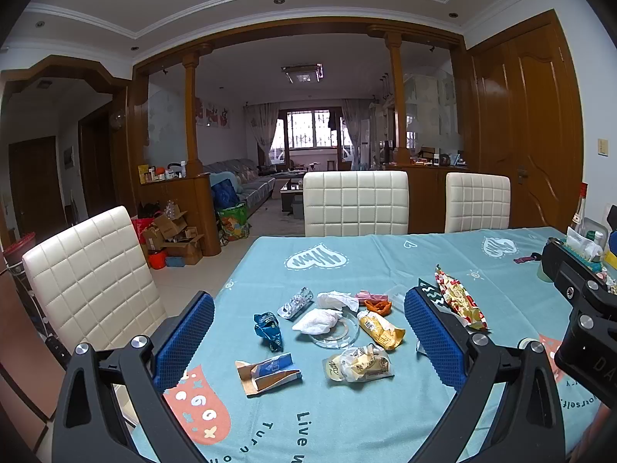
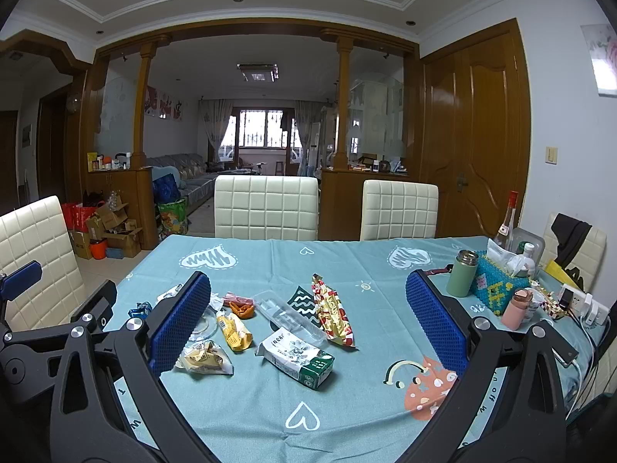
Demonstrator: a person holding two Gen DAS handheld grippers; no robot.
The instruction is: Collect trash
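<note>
Trash lies scattered on the blue tablecloth (image 1: 385, 416). In the left wrist view: a blue wrapper (image 1: 268, 331), a brown-and-blue paper packet (image 1: 268, 372), a clear bag of snacks (image 1: 358, 363), a yellow wrapper (image 1: 380, 329), white tissues (image 1: 318, 320) on a glass dish, a red-gold wrapper (image 1: 459, 299). My left gripper (image 1: 308, 337) hangs open above them. In the right wrist view: a green-white carton (image 2: 297, 357), a clear plastic tray (image 2: 289, 316), the red-gold wrapper (image 2: 332, 310), the yellow wrapper (image 2: 233, 332). My right gripper (image 2: 308, 332) is open, holding nothing.
White padded chairs (image 2: 266, 206) stand along the far side and one (image 1: 92, 281) at the left. At the table's right end are a green flask (image 2: 461, 273), a beaded tissue box (image 2: 497, 281), a pink bottle (image 2: 516, 308), a glass bottle (image 2: 508, 220) and a power strip (image 2: 582, 306).
</note>
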